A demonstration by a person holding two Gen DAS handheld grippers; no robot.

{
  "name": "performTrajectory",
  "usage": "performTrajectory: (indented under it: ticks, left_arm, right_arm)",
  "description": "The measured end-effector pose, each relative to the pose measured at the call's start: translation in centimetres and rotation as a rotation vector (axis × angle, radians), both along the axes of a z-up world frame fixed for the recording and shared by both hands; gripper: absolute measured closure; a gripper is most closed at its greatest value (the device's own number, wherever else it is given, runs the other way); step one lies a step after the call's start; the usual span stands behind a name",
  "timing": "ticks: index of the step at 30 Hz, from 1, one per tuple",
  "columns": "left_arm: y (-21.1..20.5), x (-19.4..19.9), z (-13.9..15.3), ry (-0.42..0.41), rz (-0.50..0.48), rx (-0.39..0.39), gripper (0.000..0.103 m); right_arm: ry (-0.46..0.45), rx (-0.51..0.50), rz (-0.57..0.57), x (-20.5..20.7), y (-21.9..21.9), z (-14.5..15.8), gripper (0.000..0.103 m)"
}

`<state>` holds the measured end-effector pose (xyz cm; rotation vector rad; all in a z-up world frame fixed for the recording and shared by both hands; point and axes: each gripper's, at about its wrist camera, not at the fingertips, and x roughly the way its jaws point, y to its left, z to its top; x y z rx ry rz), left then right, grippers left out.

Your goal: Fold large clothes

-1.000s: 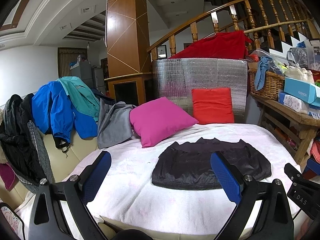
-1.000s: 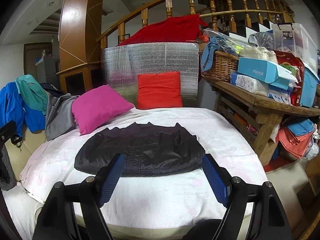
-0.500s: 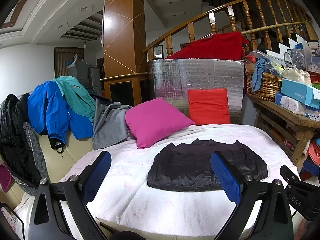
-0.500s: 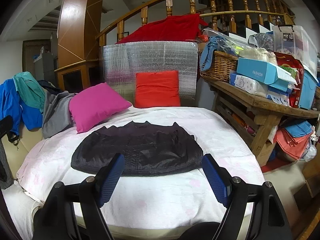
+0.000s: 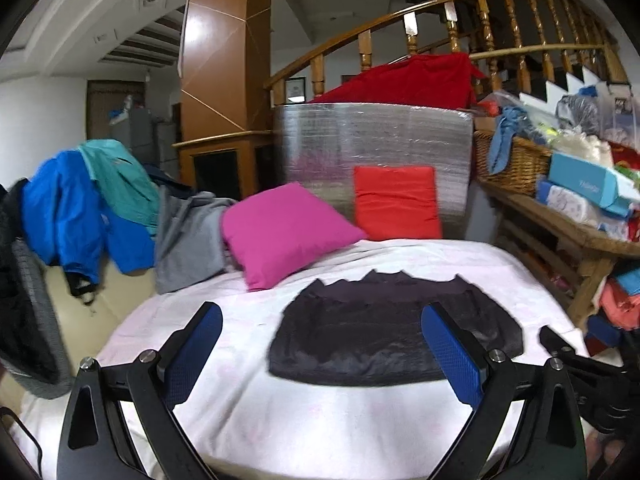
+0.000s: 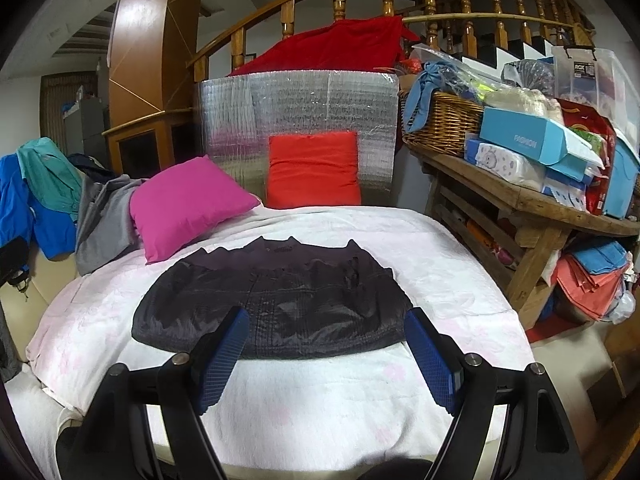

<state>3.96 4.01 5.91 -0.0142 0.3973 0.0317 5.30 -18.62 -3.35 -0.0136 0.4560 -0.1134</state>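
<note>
Where the fisheye lens bends and darkens the frame edges, detail is lost: the black clothing (image 5: 24,300) at the far left of the left wrist view is cut off, and the left wrist view is slightly blurred. Right gripper seen from the left wrist view only as a dark, partial shape at the right edge.

Item: dark jacket (image 6: 272,304), lying flat and spread out on the bed (image 6: 420,240) with its pale pink cover; its near hem is partly hidden behind the fingertips.

Left gripper (image 5: 322,350): blue pads wide apart, nothing between them, held above the bed in front of the jacket, not touching it; jacket sits toward its right pad.

Right gripper (image 6: 328,354): pads wide apart, empty, framing the jacket's near edge; contact not evident.

Behind: pink pillow (image 6: 188,204), red pillow (image 6: 314,170), silver padded sheet (image 6: 296,108).

Left: heap of blue, teal and grey clothes (image 5: 100,208).

Right: wooden bench (image 6: 532,208) with a basket (image 6: 444,124) and boxes (image 6: 528,140)
</note>
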Motion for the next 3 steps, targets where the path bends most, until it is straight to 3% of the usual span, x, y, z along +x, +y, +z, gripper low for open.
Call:
performTrajectory:
  ticks: [3]
  left_arm:
    - [0.6,2.8,-0.9,0.047,-0.018,-0.038,0.003]
  right_arm:
    - [0.014,-0.004,-0.014,2.4,-1.2,-0.4,0.020]
